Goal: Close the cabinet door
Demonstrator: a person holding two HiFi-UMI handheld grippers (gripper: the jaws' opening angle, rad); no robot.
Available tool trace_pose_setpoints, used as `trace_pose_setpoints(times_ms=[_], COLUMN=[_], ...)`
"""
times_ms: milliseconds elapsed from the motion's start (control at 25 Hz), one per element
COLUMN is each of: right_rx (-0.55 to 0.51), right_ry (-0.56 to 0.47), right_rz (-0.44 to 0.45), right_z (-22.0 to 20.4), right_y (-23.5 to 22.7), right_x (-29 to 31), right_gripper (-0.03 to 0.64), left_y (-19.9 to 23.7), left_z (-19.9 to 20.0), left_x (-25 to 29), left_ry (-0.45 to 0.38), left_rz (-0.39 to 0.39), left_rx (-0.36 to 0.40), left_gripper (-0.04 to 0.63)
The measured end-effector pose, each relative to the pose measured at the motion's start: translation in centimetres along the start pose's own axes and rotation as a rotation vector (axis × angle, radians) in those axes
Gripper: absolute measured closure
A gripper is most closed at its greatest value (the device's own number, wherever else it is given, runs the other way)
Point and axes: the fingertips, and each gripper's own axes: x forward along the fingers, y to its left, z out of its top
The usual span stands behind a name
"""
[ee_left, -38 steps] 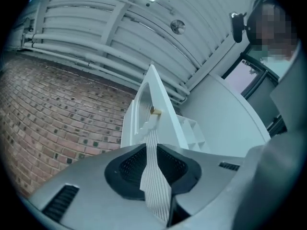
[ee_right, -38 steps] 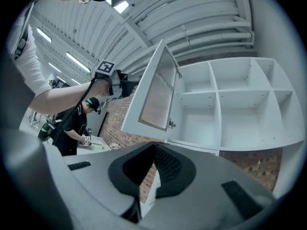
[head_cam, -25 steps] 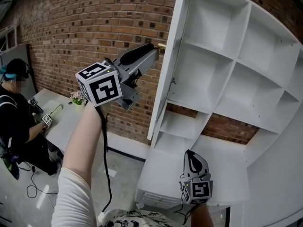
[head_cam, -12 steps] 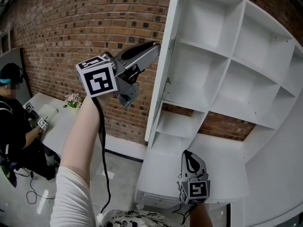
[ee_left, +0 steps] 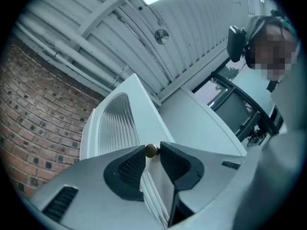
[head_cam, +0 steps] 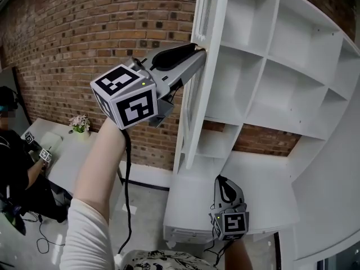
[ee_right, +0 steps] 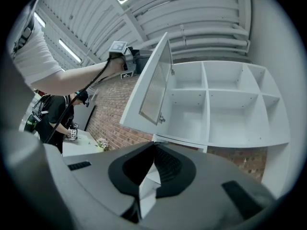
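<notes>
The tall white cabinet door [head_cam: 209, 77] stands partly open, edge-on in the head view, hinged at the open white shelf unit [head_cam: 264, 61]. My left gripper [head_cam: 201, 52] is raised at the door's outer face. In the left gripper view its jaws are closing around the small brass knob [ee_left: 150, 150], which sits between the pad tips, with the ribbed door panel [ee_left: 114, 123] behind. My right gripper [head_cam: 224, 181] hangs low before the cabinet's base, shut and holding nothing. The right gripper view shows the door [ee_right: 152, 83] angled out from the shelves [ee_right: 225, 99].
A brick wall [head_cam: 101, 32] runs behind the door. At the left a person [head_cam: 11, 151] sits by a white table [head_cam: 67, 151] with a small flower pot [head_cam: 80, 123]. A white lower cabinet top [head_cam: 264, 179] lies under the shelves.
The door has swung to the right, towards the shelves, and now shows edge-on. My left gripper moved right with it at the knob. The right gripper stayed put.
</notes>
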Motion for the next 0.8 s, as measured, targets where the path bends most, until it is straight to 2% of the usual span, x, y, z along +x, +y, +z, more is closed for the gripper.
trace_pose_setpoints(times_ms=[200, 360, 600, 800], right_rx=[0.016, 0.013, 0.007, 0.005], right_ry=[-0.012, -0.023, -0.044, -0.070], right_rz=[-0.026, -0.014, -0.002, 0.008], right_z=[-0.5, -0.8, -1.1, -1.8], right_y=[-2.2, -4.5, -9.2, -14.2], right_x=[0.2, 0.6, 1.1, 1.8], right_gripper=[0.611, 0.611, 0.611, 0.611], left_y=[-1.5, -2.6, -4.3, -5.4], left_z=[-0.5, -1.4, -3.0, -5.5], left_x=[2.0, 4.0, 8.3, 13.0], left_ry=[0.001, 0.002, 0.011, 0.072], left_rz=[0.013, 0.029, 0.073, 0.132], left_rx=[0.032, 0.068, 0.149, 0.249], left_gripper=[0.489, 0.491, 0.499, 0.505])
